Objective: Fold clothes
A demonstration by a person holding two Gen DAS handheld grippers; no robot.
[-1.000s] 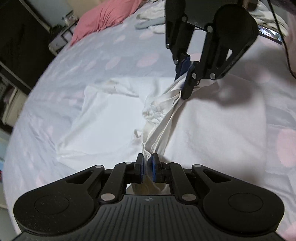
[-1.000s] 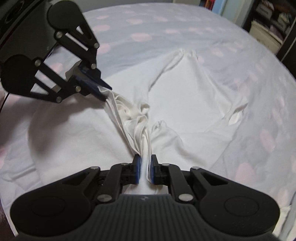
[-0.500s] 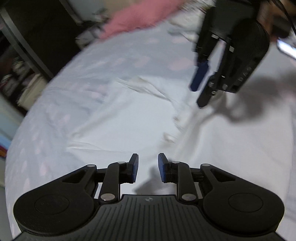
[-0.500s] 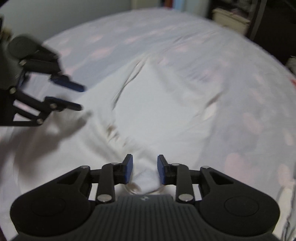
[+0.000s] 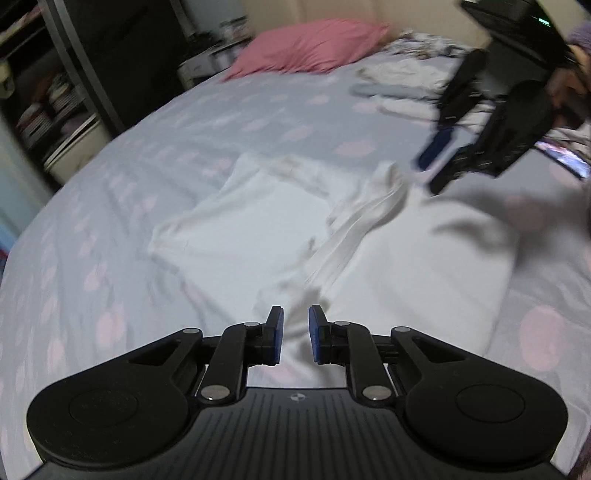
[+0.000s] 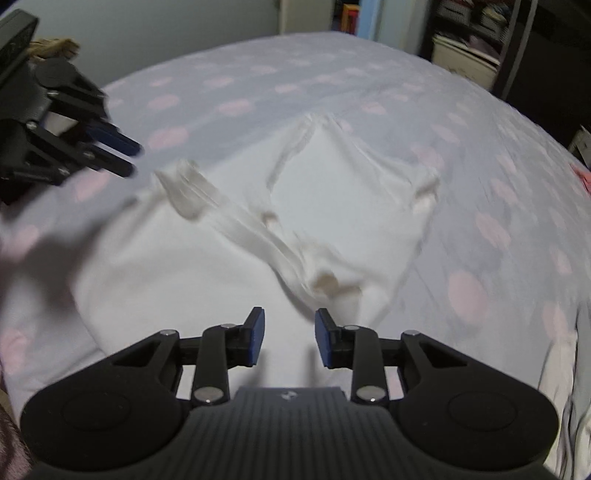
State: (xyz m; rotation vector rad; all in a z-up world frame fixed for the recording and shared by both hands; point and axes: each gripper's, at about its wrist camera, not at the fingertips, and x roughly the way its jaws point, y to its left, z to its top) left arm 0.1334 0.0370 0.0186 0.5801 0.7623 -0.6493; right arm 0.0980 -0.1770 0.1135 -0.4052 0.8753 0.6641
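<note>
Left claw and right claw hover open and empty above the white garment.

No legible text, labels, brand names, numbers or signs in either wrist view. The only mark is a small round emblem at the centre of the ribbed black housing behind each claw, seen on the left claw and the right claw; no letters can be made out in it. Shelf contents at the left edge of the left wrist view and shelf contents at the top right of the right wrist view are too blurred and small to show any print.
</note>
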